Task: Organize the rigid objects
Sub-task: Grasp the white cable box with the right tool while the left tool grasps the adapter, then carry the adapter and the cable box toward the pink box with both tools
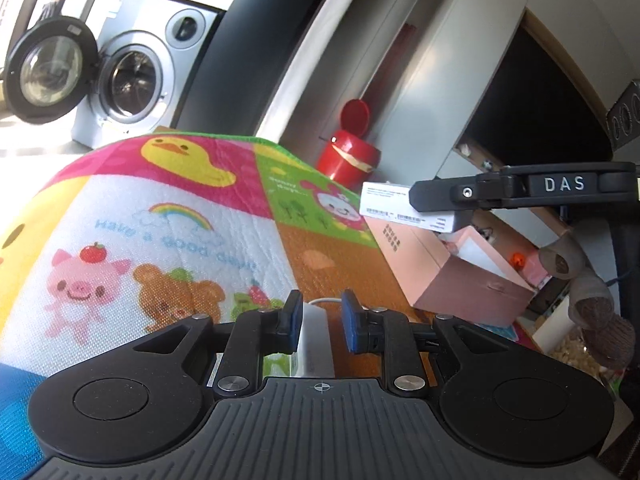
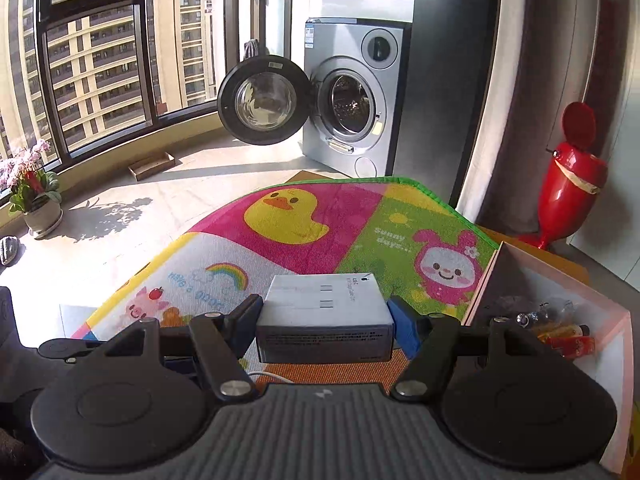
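Observation:
My right gripper (image 2: 326, 316) is shut on a white cardboard box (image 2: 326, 312) and holds it above the cartoon play mat (image 2: 320, 216), just left of an open pink box (image 2: 608, 320) with small items inside. In the left wrist view the right gripper (image 1: 416, 200) carries the white box (image 1: 400, 210) over the pink box (image 1: 452, 276). My left gripper (image 1: 320, 320) is low over the mat (image 1: 160, 216). Its blue pads stand either side of a white charger block (image 1: 316, 336) with a cable; a gap shows on the right side.
A washing machine (image 2: 352, 96) with its door open stands behind the mat. A red bin (image 2: 568, 176) stands at the right by the wall. A potted plant (image 2: 32, 200) and a flat cardboard tray (image 2: 152, 165) are by the window.

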`<state>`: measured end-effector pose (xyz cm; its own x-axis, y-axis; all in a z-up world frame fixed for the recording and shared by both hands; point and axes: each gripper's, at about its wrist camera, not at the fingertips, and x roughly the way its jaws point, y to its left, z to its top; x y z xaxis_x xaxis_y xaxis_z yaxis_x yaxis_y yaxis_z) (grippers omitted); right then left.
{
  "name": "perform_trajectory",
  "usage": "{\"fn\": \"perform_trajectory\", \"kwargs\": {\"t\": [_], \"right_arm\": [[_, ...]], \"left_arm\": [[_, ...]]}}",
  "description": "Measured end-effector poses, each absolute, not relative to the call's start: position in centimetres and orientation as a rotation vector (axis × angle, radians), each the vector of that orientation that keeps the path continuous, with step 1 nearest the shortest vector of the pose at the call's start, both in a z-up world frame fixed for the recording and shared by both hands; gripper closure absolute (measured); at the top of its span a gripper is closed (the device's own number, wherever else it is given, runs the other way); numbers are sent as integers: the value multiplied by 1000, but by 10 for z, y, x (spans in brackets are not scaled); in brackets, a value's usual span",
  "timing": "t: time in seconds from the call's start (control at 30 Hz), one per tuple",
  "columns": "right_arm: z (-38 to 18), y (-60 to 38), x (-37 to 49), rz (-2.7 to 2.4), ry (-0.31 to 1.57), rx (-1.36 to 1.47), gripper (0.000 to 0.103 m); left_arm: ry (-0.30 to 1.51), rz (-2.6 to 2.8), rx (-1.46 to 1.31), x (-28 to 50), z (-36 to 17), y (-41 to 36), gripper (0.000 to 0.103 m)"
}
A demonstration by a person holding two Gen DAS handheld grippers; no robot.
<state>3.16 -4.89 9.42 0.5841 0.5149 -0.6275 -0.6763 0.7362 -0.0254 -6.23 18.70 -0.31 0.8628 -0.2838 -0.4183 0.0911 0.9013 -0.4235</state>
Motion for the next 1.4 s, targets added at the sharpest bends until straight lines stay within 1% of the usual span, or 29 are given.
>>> {"fn": "perform_trajectory", "kwargs": {"t": [0.13,0.23,0.33,0.47,0.53,0.6,0.73,0.8,0.83,0.9,1.07,1.4], "right_arm": [[74,-105,-6,607,608,-294,35],[49,-133,-17,501,585,-297,35],[26,-152,-11,394,626,-270,35],[4,-175,-5,387,708,-148,33],[-4,-177,-4,397,729,-118,28],[-9,-176,-9,385,701,-114,19],[-10,-171,-14,393,693,-131,15],[-10,-173,-12,418,702,-119,8],[-10,-173,-11,430,708,-120,7],[-11,-169,-9,450,722,-134,0],[-11,-166,-6,455,740,-156,0],[-12,-167,-9,461,722,-158,0]], "left_arm": [[533,-180,-281,-64,1,167,79],[555,-136,-262,-66,7,165,79],[592,-106,-256,-62,11,165,79],[665,-95,-211,-51,11,156,77],[690,-75,-193,-45,8,151,77],[710,-62,-179,-40,6,147,76],[721,-61,-146,-28,7,137,75],[727,-66,-129,-21,7,131,74],[729,-71,-123,-20,6,128,73],[730,-80,-111,-18,5,122,65],[725,-75,-25,-20,3,109,63],[701,-82,-64,-25,1,114,64]]}}
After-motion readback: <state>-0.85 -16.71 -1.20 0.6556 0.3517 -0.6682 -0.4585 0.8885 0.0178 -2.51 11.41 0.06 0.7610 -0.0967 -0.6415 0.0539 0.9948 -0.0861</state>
